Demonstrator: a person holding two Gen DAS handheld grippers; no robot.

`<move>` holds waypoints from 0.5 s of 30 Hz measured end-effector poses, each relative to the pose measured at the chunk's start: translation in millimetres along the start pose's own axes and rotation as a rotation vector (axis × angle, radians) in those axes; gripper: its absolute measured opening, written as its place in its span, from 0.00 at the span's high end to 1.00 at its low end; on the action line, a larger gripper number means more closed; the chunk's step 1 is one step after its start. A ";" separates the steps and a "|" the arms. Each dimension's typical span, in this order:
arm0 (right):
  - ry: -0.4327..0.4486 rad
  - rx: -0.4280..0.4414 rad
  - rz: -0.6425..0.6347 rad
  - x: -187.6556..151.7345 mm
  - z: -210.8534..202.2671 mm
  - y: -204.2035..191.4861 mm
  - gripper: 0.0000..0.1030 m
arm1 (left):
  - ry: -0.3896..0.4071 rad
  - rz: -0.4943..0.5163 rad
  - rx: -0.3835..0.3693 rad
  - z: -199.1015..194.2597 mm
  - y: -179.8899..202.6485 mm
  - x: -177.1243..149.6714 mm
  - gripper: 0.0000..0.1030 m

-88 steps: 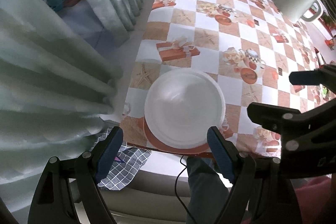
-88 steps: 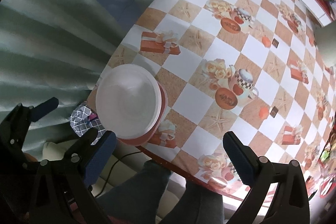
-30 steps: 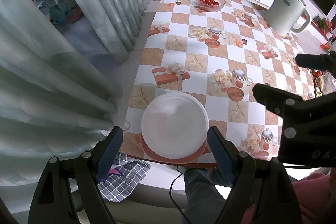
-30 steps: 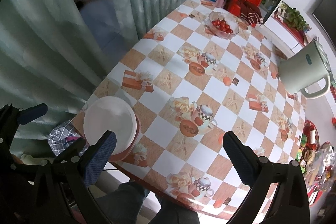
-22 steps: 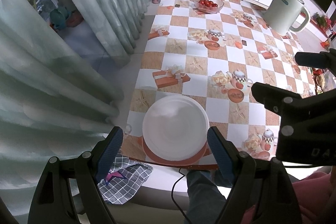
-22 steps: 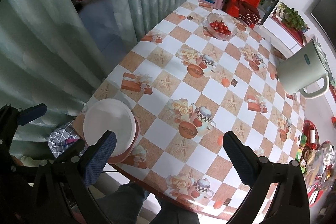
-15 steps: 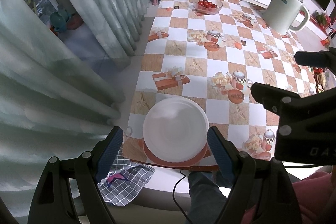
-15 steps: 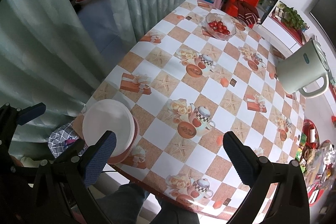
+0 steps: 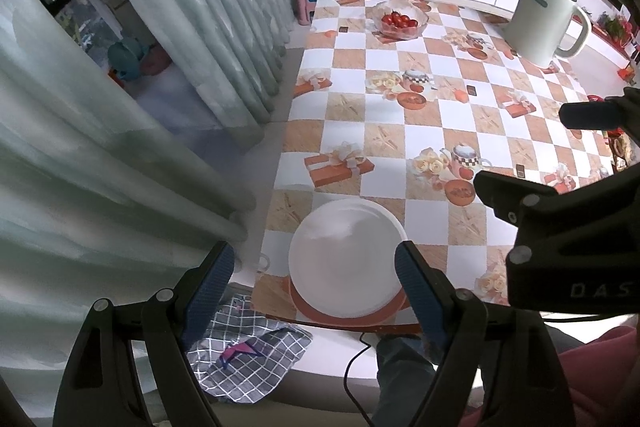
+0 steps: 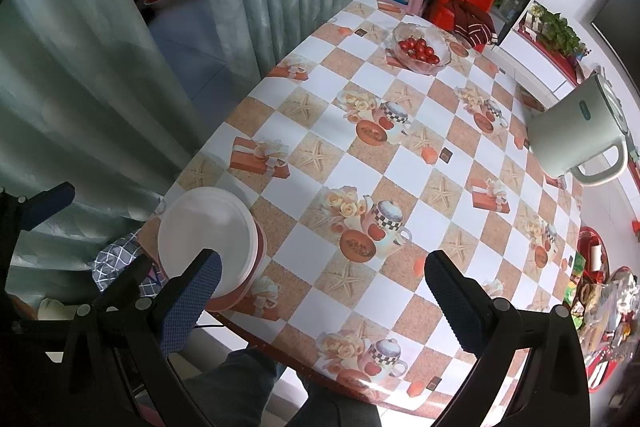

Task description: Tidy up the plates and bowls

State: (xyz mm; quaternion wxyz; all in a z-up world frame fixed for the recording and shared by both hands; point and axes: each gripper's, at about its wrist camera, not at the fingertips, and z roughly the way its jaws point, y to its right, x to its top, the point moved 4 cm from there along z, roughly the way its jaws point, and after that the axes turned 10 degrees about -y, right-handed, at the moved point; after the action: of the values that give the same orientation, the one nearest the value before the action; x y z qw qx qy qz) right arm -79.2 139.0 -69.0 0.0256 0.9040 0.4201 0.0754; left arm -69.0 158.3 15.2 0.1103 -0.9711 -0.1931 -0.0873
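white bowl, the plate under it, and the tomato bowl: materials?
White bowl: matte, slightly translucent, looks like plastic; ceramic not excluded.
Red-brown plate: opaque, smooth rim, plastic or glazed ceramic, can't tell.
Tomato bowl: clear, tablecloth shows through, faceted glints, likely glass.

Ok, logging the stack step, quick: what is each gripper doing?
Left gripper: open, holding nothing.
Right gripper: open, holding nothing.
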 end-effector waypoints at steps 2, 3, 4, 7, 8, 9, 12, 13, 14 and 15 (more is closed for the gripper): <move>-0.001 0.001 0.000 0.0 0.1 -0.1 0.01 | 0.005 0.001 0.005 -0.8 -0.1 -0.2 0.17; -0.001 0.000 0.000 -0.1 0.0 -0.1 0.01 | 0.007 0.002 0.007 -1.1 0.1 -0.3 0.17; -0.002 0.001 0.001 -0.3 0.1 0.2 0.01 | 0.008 0.001 0.009 -1.1 -0.3 -0.2 0.17; -0.003 0.001 0.004 0.0 0.5 0.7 0.01 | 0.007 -0.002 0.010 -0.9 -0.7 -0.5 0.17; -0.004 0.001 0.005 -0.8 0.4 0.6 0.01 | 0.007 -0.003 0.011 -1.0 -0.7 -0.5 0.17; -0.005 0.001 0.004 -1.9 0.3 0.2 0.01 | 0.007 -0.004 0.012 -0.9 -1.2 -0.6 0.17; -0.005 0.002 0.004 -1.5 0.6 -0.1 0.01 | 0.007 -0.003 0.013 -0.4 -1.9 0.3 0.17; -0.006 0.002 0.005 -2.4 0.3 -0.3 0.01 | 0.007 -0.002 0.011 -0.5 -1.6 -0.1 0.17; -0.006 0.002 0.004 -1.1 0.7 0.1 0.01 | 0.007 -0.002 0.012 -0.3 -1.7 0.0 0.17; -0.006 0.002 0.004 -0.7 0.7 0.1 0.01 | 0.006 -0.001 0.012 -0.1 -1.8 0.0 0.17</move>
State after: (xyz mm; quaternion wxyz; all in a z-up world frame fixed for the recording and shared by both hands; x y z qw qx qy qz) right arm -79.5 138.4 -69.8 0.0257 0.9050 0.4183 0.0724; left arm -69.7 159.9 15.6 0.1168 -0.9700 -0.1939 -0.0892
